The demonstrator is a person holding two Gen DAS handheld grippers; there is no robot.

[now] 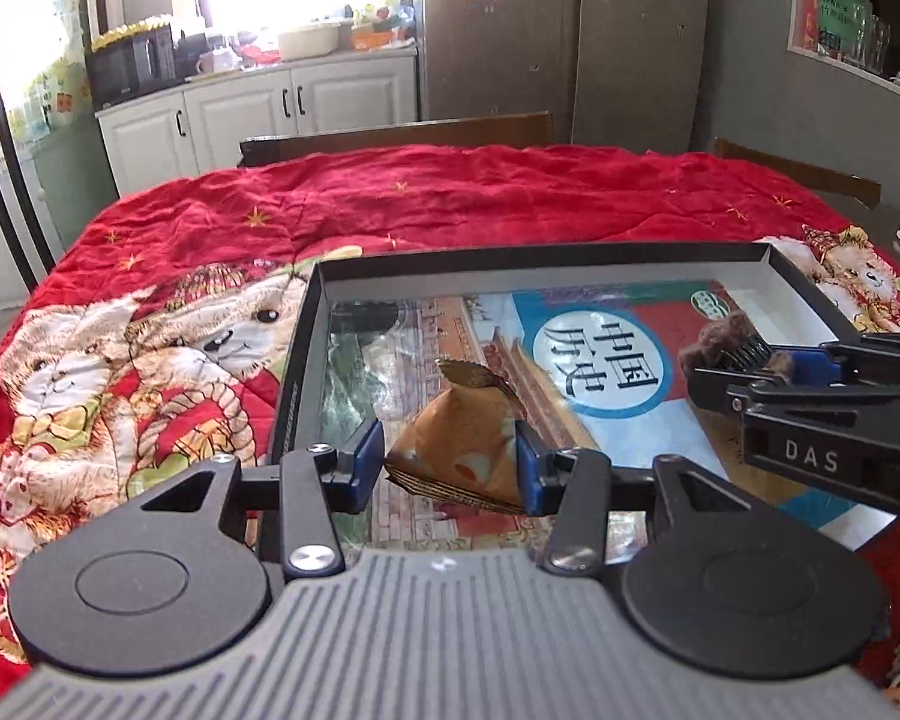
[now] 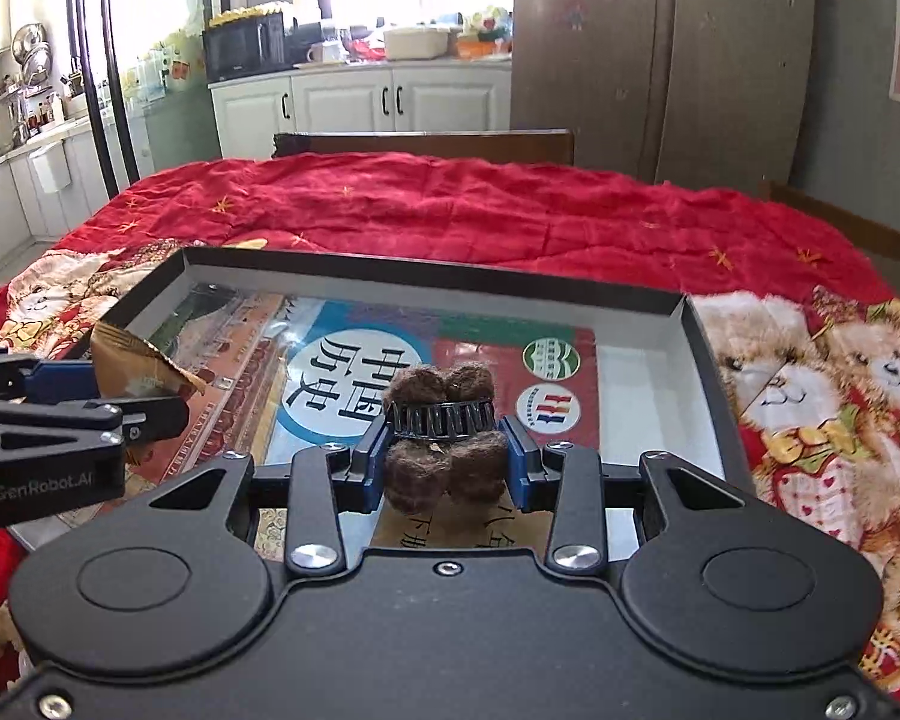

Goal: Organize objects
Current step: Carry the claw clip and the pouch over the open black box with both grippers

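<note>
A shallow black box [image 1: 306,324] [image 2: 699,324] lies on the red quilt with a history book [image 1: 606,360] [image 2: 342,384] flat inside it. My left gripper [image 1: 450,456] is shut on an orange snack packet [image 1: 459,450], held just above the book at the box's left side; the packet also shows in the right wrist view [image 2: 132,366]. My right gripper [image 2: 444,456] is shut on a brown fuzzy hair clip [image 2: 444,438] with a black toothed band, held over the book. In the left wrist view the right gripper [image 1: 726,360] and the clip [image 1: 714,336] are at the right.
The red quilt with teddy-bear prints [image 1: 420,204] [image 2: 510,210] covers the table around the box. Wooden chair backs [image 1: 402,132] [image 2: 426,141] stand at the far edge. Kitchen cabinets [image 1: 240,114] lie beyond.
</note>
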